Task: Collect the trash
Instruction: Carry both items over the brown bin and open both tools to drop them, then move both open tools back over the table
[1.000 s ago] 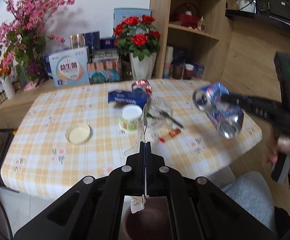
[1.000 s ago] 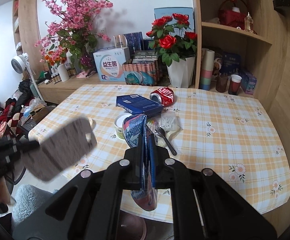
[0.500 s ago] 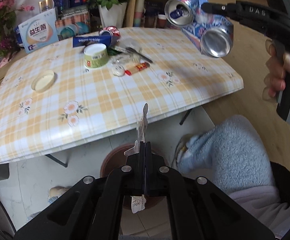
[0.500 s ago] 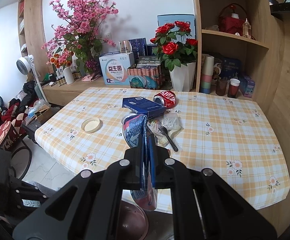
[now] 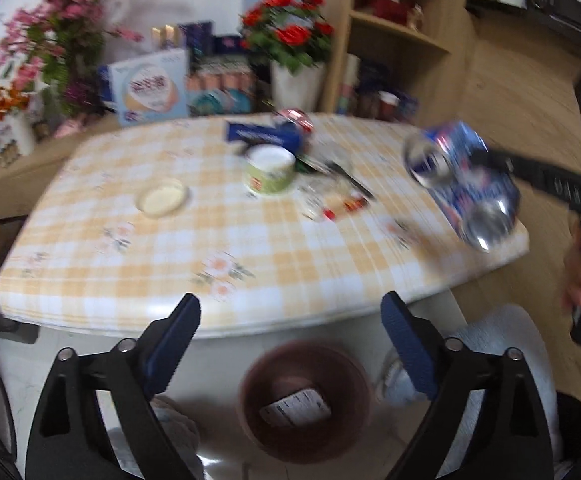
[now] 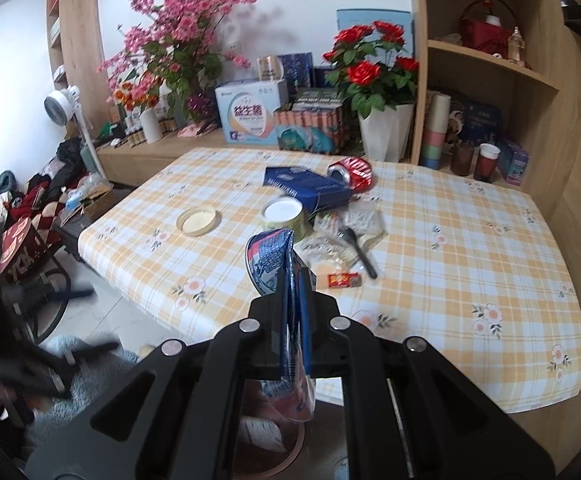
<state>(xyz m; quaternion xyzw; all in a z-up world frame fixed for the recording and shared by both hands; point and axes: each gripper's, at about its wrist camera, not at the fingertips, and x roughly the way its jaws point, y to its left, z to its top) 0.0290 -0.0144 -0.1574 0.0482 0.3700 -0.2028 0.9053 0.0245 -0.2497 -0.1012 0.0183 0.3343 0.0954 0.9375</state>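
Now left gripper [image 5: 290, 320] jaws just opened, empty; right gripper [image 6: 294, 300] clamps one crushed can [image 6: 274, 256].

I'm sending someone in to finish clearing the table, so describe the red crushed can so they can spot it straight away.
Start at the table with the yellow checked cloth and look to its far edge, in front of the white pot of red roses. There the red crushed can lies on its side, right beside the flat dark blue box. It is the only red, shiny metal thing on the cloth.
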